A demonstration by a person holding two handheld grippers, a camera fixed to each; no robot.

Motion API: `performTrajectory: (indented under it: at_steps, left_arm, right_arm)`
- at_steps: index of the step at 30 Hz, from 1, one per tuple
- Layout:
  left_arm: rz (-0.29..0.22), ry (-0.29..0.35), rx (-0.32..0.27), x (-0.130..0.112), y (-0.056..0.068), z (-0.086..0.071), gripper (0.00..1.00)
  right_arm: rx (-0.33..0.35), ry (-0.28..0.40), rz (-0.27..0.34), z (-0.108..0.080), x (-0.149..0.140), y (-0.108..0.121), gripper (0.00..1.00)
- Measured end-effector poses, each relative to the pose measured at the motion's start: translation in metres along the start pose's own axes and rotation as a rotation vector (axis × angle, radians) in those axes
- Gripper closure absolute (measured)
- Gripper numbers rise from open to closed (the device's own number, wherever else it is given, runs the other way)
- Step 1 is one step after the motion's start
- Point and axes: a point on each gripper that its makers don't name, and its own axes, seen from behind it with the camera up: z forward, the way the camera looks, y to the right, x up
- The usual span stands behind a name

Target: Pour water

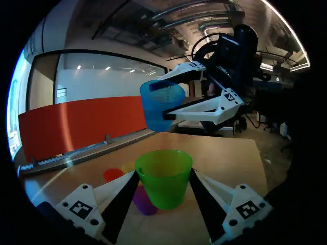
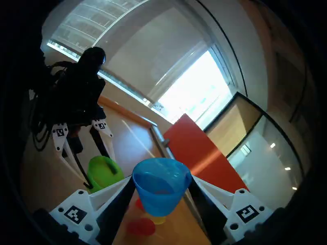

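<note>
My left gripper (image 1: 164,173) is shut on a green cup (image 1: 163,183), held upright just above the wooden table (image 1: 229,155). Beyond and above it hangs a translucent blue cup (image 1: 160,107), gripped by my right gripper (image 1: 158,101). In the right gripper view the blue cup (image 2: 161,194) sits between the right gripper's (image 2: 161,179) fingers. To its lower left there, the green cup (image 2: 102,173) is held by the left gripper (image 2: 100,171). I cannot tell whether either cup holds water.
Small red (image 1: 112,174), yellow (image 1: 128,166) and purple (image 1: 144,201) cups stand on the table under the green cup. A red partition (image 1: 81,122) and a glass wall run along the table's far side. The table edge drops off at the right.
</note>
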Motion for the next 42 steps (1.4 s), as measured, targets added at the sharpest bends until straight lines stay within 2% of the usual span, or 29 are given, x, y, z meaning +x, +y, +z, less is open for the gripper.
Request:
performTrajectory:
  at_steps: [20,42]
  left_arm:
    - [0.022,0.0,-0.028,0.004,0.013,0.011,0.15]
    - [0.022,0.005,-0.032,0.005,0.014,0.013,0.15]
  right_arm:
    - [-0.012,-0.009,-0.084,0.005,0.004,0.005,0.09]
    - [-0.018,-0.019,-0.188,0.01,0.005,0.009,0.09]
